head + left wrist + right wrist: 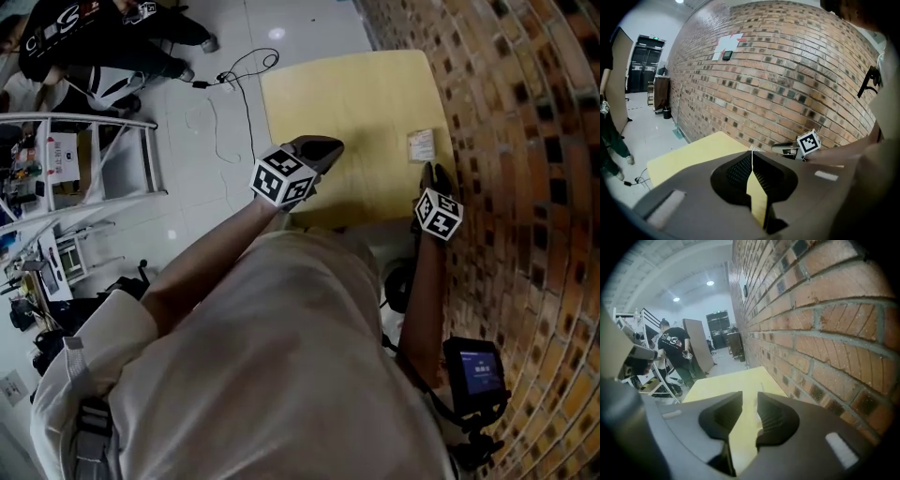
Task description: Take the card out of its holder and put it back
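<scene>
A yellow table (356, 103) stands hard against a brick wall (525, 141), with white tiled floor to its left in the head view.

Your right claw (430, 172) has its jaws parted a little and holds nothing; only tabletop shows through the gap. Your left claw (323, 148) is closed tip to tip, also empty, and hangs over the table's near left part.

The card and its holder (421, 145) lie flat in the upper right of the head view, just beyond the right claw and close to the table's wall-side edge. They read as one small pale piece, too small to tell card from sleeve.

I'd judge the pull-out not yet begun. To do it well, you would pin the holder with one claw and pinch only the card's free edge with the other, drawing it flat along the table.

Room is tight on the right, where wall and table edge crowd that claw. The table's middle and left are open, so work the card that way. The cable (234, 84) on the floor is well apart.
</scene>
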The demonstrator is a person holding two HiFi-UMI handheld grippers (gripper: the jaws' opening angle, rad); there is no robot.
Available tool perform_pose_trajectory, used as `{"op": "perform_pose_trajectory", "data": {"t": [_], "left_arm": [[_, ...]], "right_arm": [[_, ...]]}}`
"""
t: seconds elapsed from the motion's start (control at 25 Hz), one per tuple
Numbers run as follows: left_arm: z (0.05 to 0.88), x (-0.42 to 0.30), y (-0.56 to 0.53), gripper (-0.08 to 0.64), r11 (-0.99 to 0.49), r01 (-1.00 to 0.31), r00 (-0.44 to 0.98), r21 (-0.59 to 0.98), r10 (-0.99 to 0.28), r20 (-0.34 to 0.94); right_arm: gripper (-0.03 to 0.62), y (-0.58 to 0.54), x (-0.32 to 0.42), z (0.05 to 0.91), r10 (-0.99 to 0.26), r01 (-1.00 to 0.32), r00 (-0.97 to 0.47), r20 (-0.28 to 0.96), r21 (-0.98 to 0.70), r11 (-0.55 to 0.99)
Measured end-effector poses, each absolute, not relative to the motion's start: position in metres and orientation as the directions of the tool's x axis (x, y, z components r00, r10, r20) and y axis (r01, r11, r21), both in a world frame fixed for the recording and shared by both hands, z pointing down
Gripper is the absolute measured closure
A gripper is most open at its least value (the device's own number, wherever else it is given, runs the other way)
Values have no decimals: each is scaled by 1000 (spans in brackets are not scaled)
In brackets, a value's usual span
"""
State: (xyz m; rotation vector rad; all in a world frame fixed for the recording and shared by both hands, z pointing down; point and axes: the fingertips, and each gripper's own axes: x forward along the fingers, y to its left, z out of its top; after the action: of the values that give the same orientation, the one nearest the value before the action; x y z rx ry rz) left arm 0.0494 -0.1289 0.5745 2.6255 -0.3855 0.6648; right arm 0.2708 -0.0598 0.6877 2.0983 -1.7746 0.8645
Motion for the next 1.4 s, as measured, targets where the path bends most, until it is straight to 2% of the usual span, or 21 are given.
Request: {"op": "perform_pose_trajectory", "data": {"t": [0.28, 0.92, 1.12, 1.4], "left_arm": [[570, 19, -125, 534, -891, -297, 877, 344, -111, 468], [535, -94, -181, 524, -925, -152, 929, 349, -14, 369], [533, -115, -188, 506, -940, -110, 932, 323, 15, 361], [547, -145, -191, 486, -951, -176, 915, 253, -62, 399]], "right_arm": [[494, -53, 229, 630, -841, -964, 105, 530, -152, -216], [489, -41, 97, 501, -878, -925, 325, 350, -76, -372], [489, -9, 63, 490, -856, -887, 419, 305, -67, -458], [489, 50, 27, 517, -799, -838, 493, 343, -62, -543]]}}
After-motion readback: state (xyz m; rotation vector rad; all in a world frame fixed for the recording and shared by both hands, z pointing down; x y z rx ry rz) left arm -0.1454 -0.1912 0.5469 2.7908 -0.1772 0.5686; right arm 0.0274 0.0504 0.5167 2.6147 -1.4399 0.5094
